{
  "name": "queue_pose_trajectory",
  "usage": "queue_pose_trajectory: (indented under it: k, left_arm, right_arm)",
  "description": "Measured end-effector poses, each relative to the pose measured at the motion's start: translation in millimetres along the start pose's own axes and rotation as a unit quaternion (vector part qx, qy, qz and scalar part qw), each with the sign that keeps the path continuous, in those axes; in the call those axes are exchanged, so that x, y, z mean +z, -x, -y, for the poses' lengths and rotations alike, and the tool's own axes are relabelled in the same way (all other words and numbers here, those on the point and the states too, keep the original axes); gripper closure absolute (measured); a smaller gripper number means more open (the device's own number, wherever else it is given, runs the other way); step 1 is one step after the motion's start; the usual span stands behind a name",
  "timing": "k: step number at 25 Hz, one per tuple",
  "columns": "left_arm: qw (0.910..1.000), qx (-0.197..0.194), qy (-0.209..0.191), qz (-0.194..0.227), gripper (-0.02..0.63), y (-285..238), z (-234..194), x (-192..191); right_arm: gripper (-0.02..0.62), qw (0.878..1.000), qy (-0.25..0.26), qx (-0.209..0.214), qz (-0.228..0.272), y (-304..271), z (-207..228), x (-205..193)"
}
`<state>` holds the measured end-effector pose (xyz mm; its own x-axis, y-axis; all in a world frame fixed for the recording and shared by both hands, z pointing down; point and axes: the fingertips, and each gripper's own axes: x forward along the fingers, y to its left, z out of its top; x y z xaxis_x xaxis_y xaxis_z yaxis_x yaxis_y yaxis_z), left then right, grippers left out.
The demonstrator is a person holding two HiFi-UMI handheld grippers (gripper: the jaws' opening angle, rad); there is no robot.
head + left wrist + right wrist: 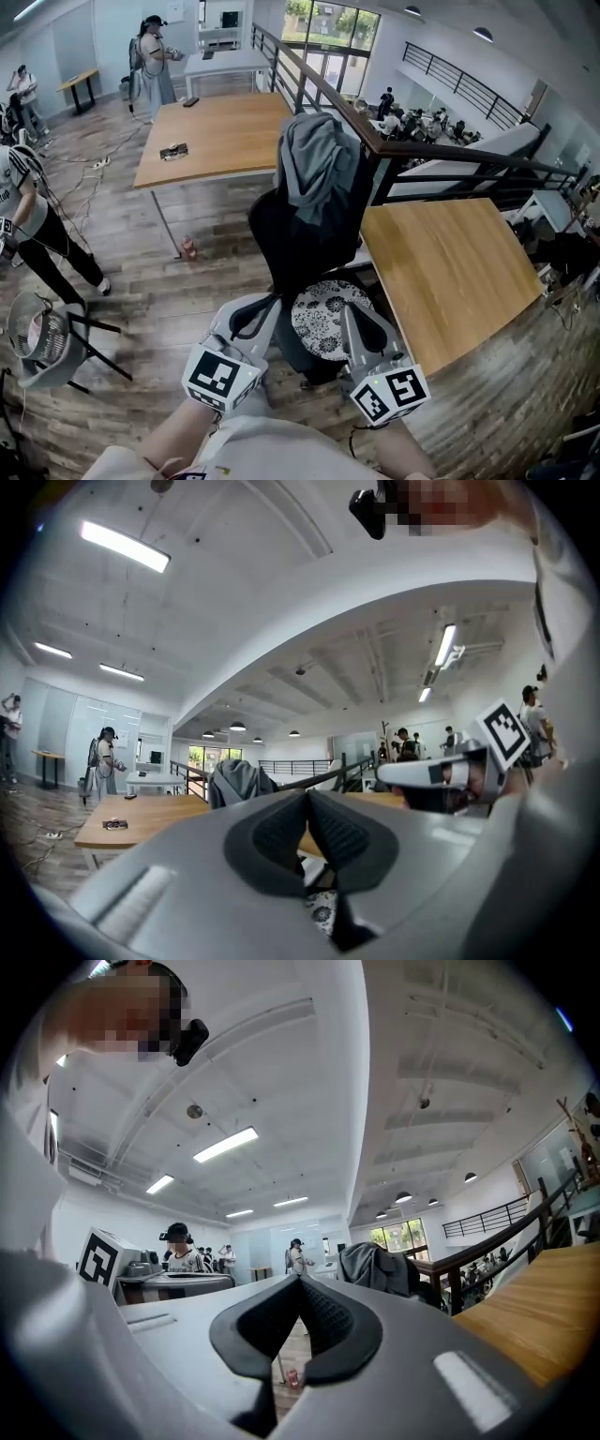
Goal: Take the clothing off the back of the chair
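Note:
A grey garment [317,164] hangs over the back of a black office chair [298,246] between two wooden tables. The chair's patterned seat cushion [323,319] faces me. My left gripper [247,317] and right gripper [356,317] are held level side by side just short of the seat, well below the garment and touching nothing. In the left gripper view the jaws [307,795] are shut and empty, with the garment [239,780] ahead. The right gripper [300,1282] is likewise shut and empty, and the garment [375,1267] lies ahead to its right.
A wooden table [450,272] stands right of the chair and another [220,136] behind it on the left. A dark railing [394,150] runs past the chair back. A bottle [188,247] stands on the floor, a fan [42,337] sits at far left, and people stand around.

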<state>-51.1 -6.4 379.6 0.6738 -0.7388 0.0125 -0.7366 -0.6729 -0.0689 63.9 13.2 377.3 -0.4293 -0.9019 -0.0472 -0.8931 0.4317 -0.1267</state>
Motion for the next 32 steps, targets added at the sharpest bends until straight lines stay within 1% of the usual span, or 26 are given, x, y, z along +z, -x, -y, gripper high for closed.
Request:
queue_pose_trajectory:
  k: [6,12,16,21,25,32]
  left_arm:
    - [0.9999,-0.014,-0.005,-0.007,0.603,-52.6,-74.3,18.2]
    - [0.9995,-0.031,-0.007,-0.008,0.603,-103.6,-142.1,18.9]
    - [0.9990,-0.044,-0.006,-0.004,0.603,-133.6,-178.4,18.7]
    - [0.9980,-0.063,0.002,-0.010,0.603,-162.3,-205.9,8.9]
    - [0.9969,-0.076,0.013,-0.014,0.603,-177.0,-222.6,3.5]
    - [0.9958,-0.089,0.018,-0.015,0.603,-198.0,-242.7,0.5]
  right_arm:
    - [0.598,1.000,-0.005,-0.014,0.002,-88.8,19.0,18.8]
    - [0.598,0.999,0.004,-0.038,0.002,-165.5,39.8,23.7]
    - [0.598,0.998,0.006,-0.055,-0.002,-207.7,51.4,20.6]
    - [0.598,0.997,0.007,-0.075,-0.007,-241.9,66.1,15.2]
    - [0.598,0.995,0.025,-0.094,-0.011,-263.2,77.2,15.4]
    - [0.598,0.994,0.021,-0.105,-0.004,-287.9,88.4,16.8]
